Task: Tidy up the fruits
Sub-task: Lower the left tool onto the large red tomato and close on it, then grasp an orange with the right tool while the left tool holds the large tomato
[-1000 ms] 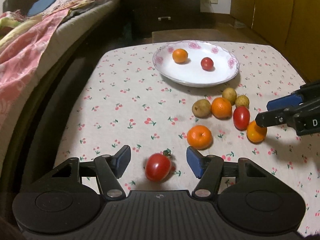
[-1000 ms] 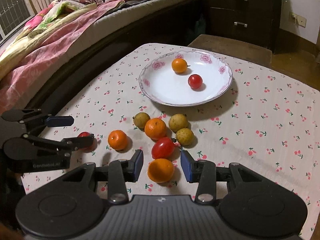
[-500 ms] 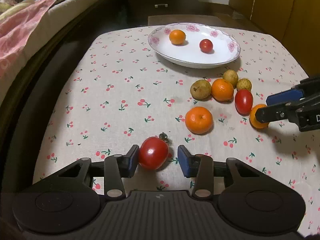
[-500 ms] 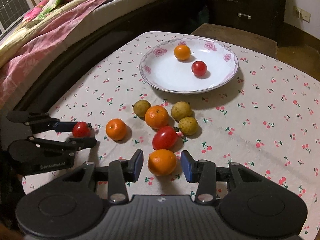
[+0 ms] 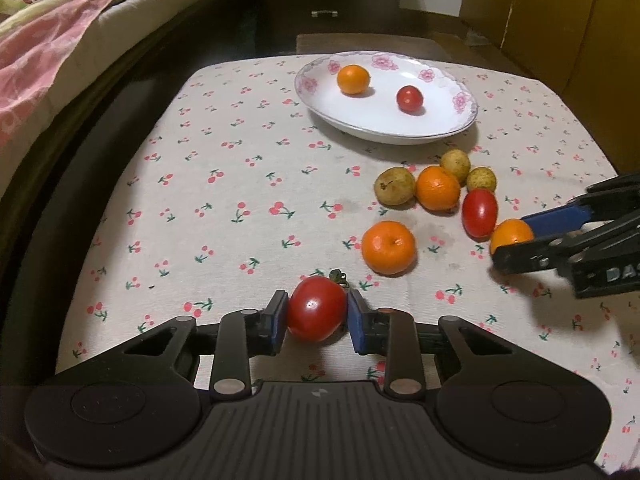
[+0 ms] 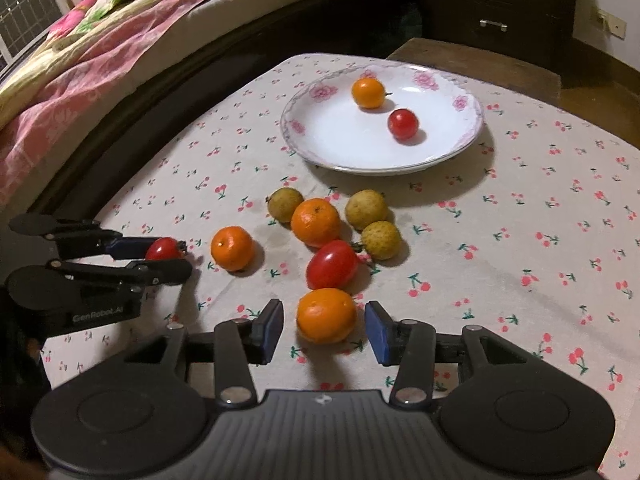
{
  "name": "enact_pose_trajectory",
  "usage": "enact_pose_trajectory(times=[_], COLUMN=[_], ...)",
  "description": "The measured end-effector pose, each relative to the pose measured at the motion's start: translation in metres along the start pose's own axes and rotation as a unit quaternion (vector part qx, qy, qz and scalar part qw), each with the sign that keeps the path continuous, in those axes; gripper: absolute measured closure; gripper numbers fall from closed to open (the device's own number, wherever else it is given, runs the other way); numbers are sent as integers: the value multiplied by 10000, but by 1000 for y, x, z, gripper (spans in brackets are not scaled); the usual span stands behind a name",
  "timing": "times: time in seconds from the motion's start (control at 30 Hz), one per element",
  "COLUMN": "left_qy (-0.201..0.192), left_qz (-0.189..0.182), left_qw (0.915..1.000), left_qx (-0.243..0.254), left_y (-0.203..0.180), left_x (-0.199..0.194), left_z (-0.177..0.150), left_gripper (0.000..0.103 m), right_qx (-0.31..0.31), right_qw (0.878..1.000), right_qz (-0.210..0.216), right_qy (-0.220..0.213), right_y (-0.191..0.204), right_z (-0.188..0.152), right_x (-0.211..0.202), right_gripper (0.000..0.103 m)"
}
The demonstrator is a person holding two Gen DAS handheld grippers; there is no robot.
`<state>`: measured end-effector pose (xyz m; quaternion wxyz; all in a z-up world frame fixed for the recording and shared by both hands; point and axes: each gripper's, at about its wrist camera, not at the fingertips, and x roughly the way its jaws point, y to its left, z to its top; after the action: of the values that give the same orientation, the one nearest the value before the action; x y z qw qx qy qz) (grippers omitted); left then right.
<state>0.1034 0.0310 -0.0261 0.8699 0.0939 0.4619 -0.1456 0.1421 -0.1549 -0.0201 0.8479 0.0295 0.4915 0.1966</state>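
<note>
My left gripper [image 5: 317,316] is shut on a round red tomato [image 5: 317,308] at the near left of the table; it also shows in the right wrist view [image 6: 162,249]. My right gripper [image 6: 325,326] is open, its pads on either side of an orange [image 6: 326,315] and not touching it; that orange also shows in the left wrist view [image 5: 511,234]. The white floral plate [image 5: 384,128] at the far side holds a small orange [image 5: 353,79] and a small red tomato [image 5: 409,98].
Between plate and grippers lie two more oranges [image 6: 232,248] [image 6: 316,222], an oblong red tomato [image 6: 331,263] and three yellow-brown fruits [image 6: 285,204] [image 6: 366,209] [image 6: 381,239]. A bed with pink bedding [image 6: 80,52] runs along the left; a dark dresser [image 6: 496,8] stands behind.
My left gripper has closed onto the red tomato. My right gripper has edged forward around the orange, still open.
</note>
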Motion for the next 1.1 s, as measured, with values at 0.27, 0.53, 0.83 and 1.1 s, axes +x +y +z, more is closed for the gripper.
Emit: enact_pose_trajectory(times=[0.27, 0.53, 0.83, 1.1], left_qy=[-49, -101, -186, -310], left_qz=[-115, -140, -153, -155], left_qw=[9999, 9998, 9997, 9994], left_qx=[-36, 23, 47, 22], left_y=[-3, -11, -17, -23], left_x=[-2, -4, -8, -8], left_z=[3, 8, 15, 29], left_gripper=[64, 64, 64, 64], right_qx=[-57, -387, -167, -141], right_qw=[9999, 9987, 9992, 9984], right_qz=[-119, -344, -192, -135], right_qy=[-44, 20, -301, -538], right_y=[0, 9, 5, 6], right_z=[2, -3, 3, 14], right_x=[7, 4, -20, -31], right_gripper=[55, 65, 65, 65])
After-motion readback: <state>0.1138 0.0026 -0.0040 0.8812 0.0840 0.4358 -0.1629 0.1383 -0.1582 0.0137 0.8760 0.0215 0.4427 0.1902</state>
